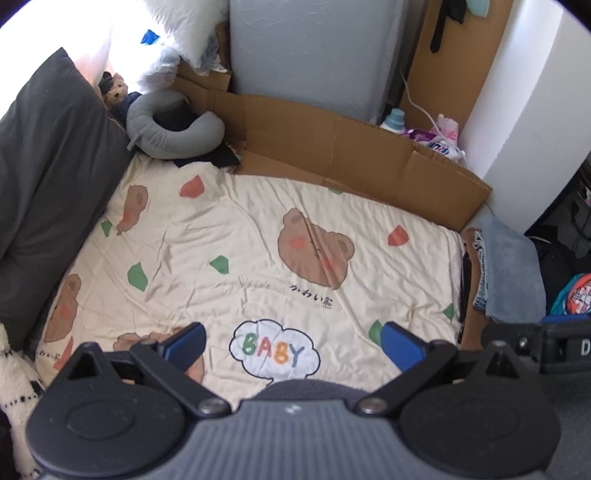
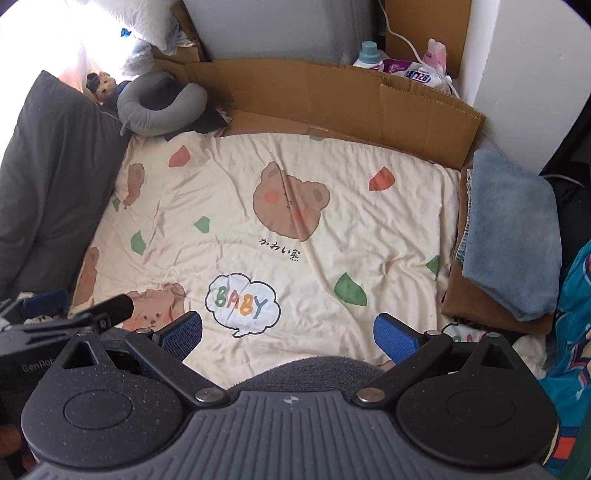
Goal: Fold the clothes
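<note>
Both the left gripper and right gripper are held spread and empty above the bed sheet. Folded clothes are stacked at the bed's right edge. If reached carelessly, the stack could be toppled, or the sheet snagged instead.

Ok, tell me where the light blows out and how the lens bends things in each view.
Left wrist view: the top-left corner by the white pillow is washed out to pure white; the cardboard edge bows with the fisheye, and the frame corners go dark. Right wrist view: the same glare sits top-left above the dark cushion; the bear bedsheet stays evenly lit and sharp.
</note>
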The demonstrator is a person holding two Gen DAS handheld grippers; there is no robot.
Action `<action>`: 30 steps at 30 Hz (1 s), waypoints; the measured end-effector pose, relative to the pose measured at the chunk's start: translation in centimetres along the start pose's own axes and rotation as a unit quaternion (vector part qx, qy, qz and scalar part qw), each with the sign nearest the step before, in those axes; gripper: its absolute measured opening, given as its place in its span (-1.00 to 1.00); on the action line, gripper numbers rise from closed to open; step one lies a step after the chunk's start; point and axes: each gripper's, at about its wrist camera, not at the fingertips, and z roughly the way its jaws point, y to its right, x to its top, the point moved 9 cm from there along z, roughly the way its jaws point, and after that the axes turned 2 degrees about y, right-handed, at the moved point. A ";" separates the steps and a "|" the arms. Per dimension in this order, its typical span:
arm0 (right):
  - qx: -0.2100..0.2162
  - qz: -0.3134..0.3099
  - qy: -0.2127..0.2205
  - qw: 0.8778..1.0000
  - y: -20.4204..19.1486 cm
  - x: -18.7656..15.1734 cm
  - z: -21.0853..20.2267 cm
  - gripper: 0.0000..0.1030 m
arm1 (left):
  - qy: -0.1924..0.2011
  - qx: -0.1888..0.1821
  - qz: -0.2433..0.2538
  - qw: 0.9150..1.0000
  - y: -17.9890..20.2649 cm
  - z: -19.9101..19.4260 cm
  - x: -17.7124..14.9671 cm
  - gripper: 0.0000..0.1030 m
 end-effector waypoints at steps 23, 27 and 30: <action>-0.051 -0.040 0.019 0.998 0.1 0.4 -0.2 0.98 | 0.002 -0.003 0.003 1.000 1.3 0.8 -0.2 0.98; -0.050 -0.040 0.019 0.998 0.2 0.3 -0.3 0.98 | 0.003 -0.002 0.006 1.000 1.4 0.8 -0.2 0.98; -0.051 -0.039 0.020 0.998 0.2 0.4 -0.3 0.98 | 0.003 -0.003 0.005 1.000 1.3 0.8 -0.2 0.98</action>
